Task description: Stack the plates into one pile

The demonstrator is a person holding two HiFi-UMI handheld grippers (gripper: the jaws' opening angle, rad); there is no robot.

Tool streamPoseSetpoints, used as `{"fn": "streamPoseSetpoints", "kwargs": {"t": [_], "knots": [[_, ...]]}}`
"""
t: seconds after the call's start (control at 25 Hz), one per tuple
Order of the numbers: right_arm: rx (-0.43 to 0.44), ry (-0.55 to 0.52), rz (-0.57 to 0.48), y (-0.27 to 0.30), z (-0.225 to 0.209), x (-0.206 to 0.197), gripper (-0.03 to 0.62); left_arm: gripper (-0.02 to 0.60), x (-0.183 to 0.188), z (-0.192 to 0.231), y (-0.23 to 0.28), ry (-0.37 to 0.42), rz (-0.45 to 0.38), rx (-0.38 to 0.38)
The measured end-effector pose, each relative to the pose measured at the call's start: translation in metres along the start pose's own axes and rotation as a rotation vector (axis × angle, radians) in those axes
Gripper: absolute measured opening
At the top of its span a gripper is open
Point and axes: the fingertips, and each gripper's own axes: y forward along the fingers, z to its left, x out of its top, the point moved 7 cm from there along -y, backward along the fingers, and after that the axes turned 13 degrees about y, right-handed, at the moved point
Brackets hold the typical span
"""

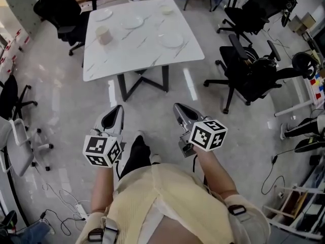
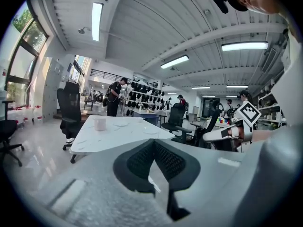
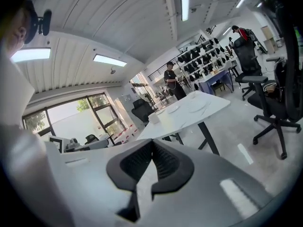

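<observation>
Ahead, white table amid chairs holds plates; left tongs, right tongs pressed together.

Bare floor runs to the table; office chairs flank it.

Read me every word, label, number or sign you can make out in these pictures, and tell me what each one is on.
No text can be read in any view.
Cube on the left gripper: black-and-white square patterns, no letters or digits.
Cube on the right gripper: the same kind of patterns, no text.
Coloured items at the head view's right edge: too small to read.
</observation>
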Motion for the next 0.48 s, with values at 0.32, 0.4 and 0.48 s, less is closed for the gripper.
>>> {"fn": "streamPoseSetpoints", "kwargs": {"t": [0.32, 0.4, 0.48], "knots": [[0.027, 0.11, -0.006, 0.035, -0.015, 0.022, 0.035, 0.003, -0.003, 0.03, 0.045, 0.011, 0.005, -0.007], [0.029, 0.142, -0.006, 0.05, -0.019, 0.03, 0.055, 0.003, -0.001, 0.041, 0.063, 0.012, 0.011, -0.023], [0.029, 0.171, -0.003, 0.066, -0.023, 0.04, 0.081, 0.003, 0.001, 0.053, 0.08, 0.01, 0.015, -0.035]]}}
